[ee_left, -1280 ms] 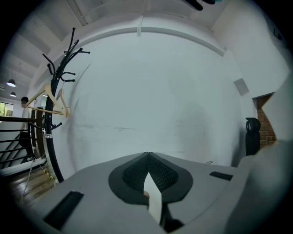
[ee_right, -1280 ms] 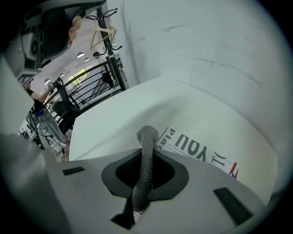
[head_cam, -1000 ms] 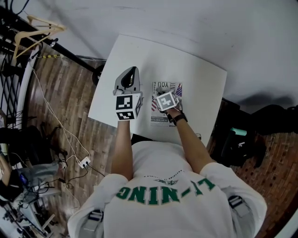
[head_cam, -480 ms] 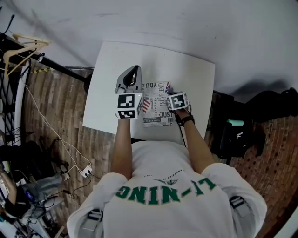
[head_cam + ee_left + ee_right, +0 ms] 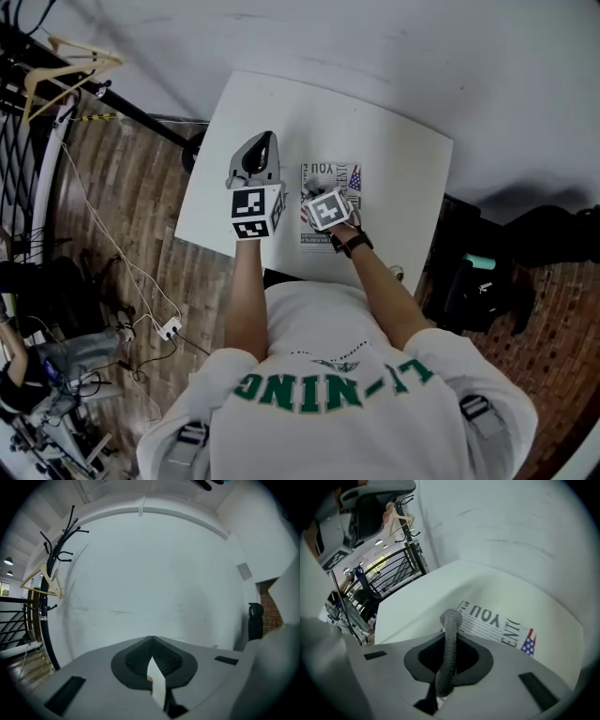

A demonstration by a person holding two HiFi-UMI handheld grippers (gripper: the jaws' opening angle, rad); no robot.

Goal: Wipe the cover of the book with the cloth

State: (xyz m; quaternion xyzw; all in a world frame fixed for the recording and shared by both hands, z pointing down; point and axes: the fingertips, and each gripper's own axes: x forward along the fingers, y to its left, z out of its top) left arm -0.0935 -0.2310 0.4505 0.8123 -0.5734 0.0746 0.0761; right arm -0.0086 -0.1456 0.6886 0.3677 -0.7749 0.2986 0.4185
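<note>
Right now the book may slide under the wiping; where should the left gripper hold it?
Probably the book's left long edge, approached low from the left. It lies flat on the table, so only an edge can be pinched, and the right gripper with the cloth covers its near half. The left gripper is shut and must open first.

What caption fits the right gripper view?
The right claw shut on a grey cloth over the book on the white table.

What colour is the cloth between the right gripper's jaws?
The cloth is grey with a fine knit pattern, clearest in the right gripper view.
</note>
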